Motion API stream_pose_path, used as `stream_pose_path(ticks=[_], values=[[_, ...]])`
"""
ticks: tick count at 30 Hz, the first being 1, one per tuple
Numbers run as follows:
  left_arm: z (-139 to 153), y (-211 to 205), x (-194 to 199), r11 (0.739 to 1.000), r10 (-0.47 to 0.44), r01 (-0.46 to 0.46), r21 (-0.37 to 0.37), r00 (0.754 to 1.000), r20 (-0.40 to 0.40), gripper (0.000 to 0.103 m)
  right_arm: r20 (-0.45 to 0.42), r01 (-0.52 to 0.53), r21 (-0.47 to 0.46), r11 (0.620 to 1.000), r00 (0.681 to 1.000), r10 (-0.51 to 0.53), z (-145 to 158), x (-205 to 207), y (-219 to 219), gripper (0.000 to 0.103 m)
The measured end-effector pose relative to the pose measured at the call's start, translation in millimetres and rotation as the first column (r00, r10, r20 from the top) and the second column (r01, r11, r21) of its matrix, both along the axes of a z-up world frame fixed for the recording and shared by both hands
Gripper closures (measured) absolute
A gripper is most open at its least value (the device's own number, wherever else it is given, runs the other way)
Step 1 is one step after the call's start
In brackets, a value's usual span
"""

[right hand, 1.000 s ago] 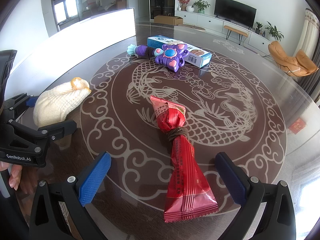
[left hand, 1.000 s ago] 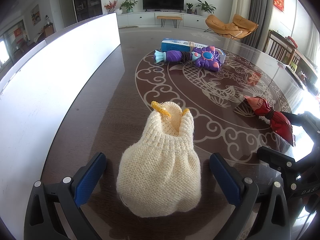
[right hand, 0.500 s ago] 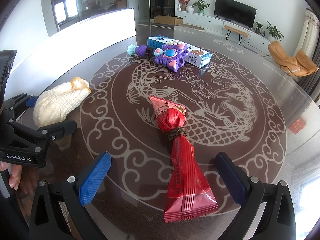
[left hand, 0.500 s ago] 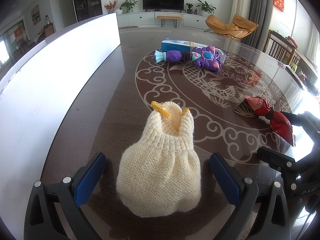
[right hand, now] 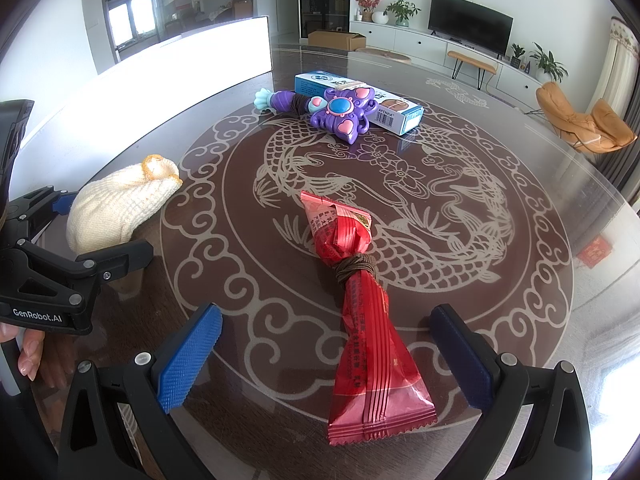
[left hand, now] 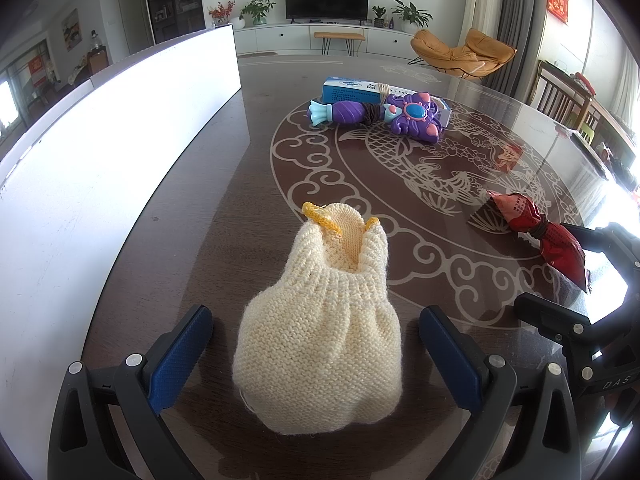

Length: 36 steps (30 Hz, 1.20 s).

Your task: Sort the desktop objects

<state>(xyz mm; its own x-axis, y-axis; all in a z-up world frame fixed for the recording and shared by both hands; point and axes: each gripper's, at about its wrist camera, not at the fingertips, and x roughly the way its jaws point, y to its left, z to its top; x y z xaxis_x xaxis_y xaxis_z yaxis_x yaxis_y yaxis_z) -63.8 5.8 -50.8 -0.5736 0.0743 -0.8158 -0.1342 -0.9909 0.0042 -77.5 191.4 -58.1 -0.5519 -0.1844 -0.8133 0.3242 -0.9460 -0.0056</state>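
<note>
Your left gripper (left hand: pixel 316 354) stands wide open, with the cream knitted wool bootie with its yellow-trimmed cuff (left hand: pixel 324 332) lying between the blue pads (left hand: pixel 178 360), toe end toward you. Neither pad touches the wool. You are lined up to pick, not yet gripping. I judge the next move for this hand to be a straight close on the rounded toe; the knit is soft and will squash, so expect the fingers to travel well inward before they bite.

Taking the bootie as your mark: far beyond its cuff and to the right lies the purple plastic toy wand with a blue gem (left hand: pixel 380 114), touching the light-blue cardboard box (left hand: pixel 352 90) behind it. Nearer, to the right of the bootie, lies the red foil snack packet cinched at its waist with brown cord (right hand: pixel 360 312).

Your right gripper (right hand: pixel 326 360) is also open and empty, its pads either side of the packet's near end without contact. Close on the flat lower half, below the cord; foil may slip.

No sorting bin shows in either view, so I cannot tell where these go.
</note>
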Motion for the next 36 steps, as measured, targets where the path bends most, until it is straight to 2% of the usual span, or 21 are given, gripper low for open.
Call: stream_pose_path(ticks=[19,20,24,26,27,29,30,31,33,36], values=[[1,-1,1,1.0,-0.002,0.002,0.002,1.0,-0.001,0.0,0.0,-0.001,0.001,1.0,1.0,0.001,0,0,0,0.0],[1,0,2,1.0,-0.003,0.003,0.001,1.0,-0.001,0.0,0.014,-0.01,0.007,1.0,1.0,0.01,0,-1,0,0.0],[3,1,3,1.0,-0.016,0.016,0.002,1.0,-0.002,0.0,0.164,-0.084,0.058,0.995,0.984,0.074,6,-19,-2,0.002],[5,3,6,1.0,-0.029,0.029,0.004,0.999,-0.027,0.02,0.184,-0.117,0.058,0.991,0.977,0.104,13,-25,0,0.012],[7,4,8,0.999,-0.04,0.04,0.005,0.999,-0.037,0.025,0.192,-0.132,0.053,0.99,0.974,0.119,15,-29,-1,0.022],[11,8,12,0.998,-0.067,0.067,0.005,0.996,-0.054,0.055,0.215,-0.141,0.065,0.988,0.969,0.124,16,-37,-3,0.05],[12,8,13,0.997,-0.077,0.078,0.013,0.996,-0.052,0.055,0.219,-0.142,0.074,0.987,0.968,0.123,18,-39,-4,0.064],[12,7,15,0.997,-0.078,0.08,0.023,0.996,-0.052,0.057,0.227,-0.134,0.084,0.987,0.968,0.112,21,-40,-5,0.085],[20,1,19,0.995,-0.072,0.077,0.071,0.995,-0.069,0.058,0.233,-0.119,0.091,0.989,0.968,0.095,27,-37,-6,0.085],[38,-20,28,0.979,-0.028,0.045,0.197,0.996,-0.087,0.058,0.206,-0.105,0.072,0.992,0.975,0.088,43,-32,-7,0.085]])
